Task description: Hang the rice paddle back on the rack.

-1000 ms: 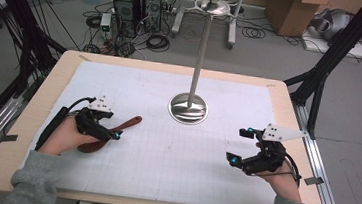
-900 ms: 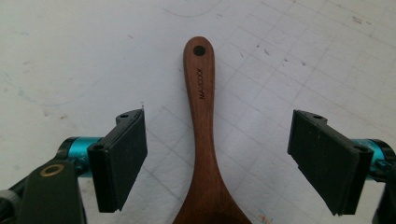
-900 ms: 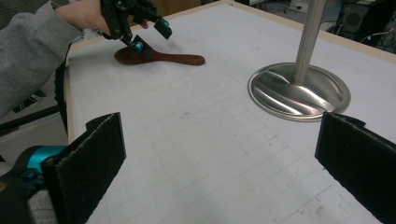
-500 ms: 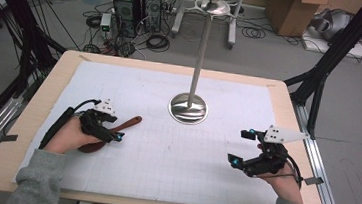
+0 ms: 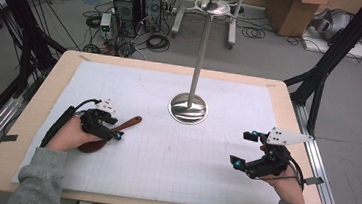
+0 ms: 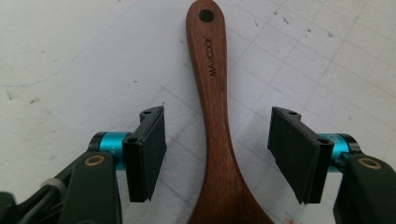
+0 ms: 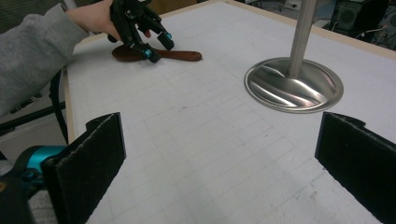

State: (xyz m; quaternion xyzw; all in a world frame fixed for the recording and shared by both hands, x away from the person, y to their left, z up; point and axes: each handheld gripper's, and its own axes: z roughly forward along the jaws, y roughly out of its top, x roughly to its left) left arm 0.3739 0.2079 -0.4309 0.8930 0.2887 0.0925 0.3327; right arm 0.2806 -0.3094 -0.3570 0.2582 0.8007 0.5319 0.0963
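Both grippers were spread. Left gripper (image 6: pixel 217 154) straddled the spoon (image 6: pixel 215 116) neck near the table's (image 5: pixel 294 108) left edge, likely lining up a grasp; right gripper (image 7: pixel 219 163) idled, empty, near the right edge.

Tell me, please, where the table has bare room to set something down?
Free: the mat between the metal stand's base and the right gripper, and the far-left corner. Crowded: near left, where the left gripper straddles the wooden spoon.
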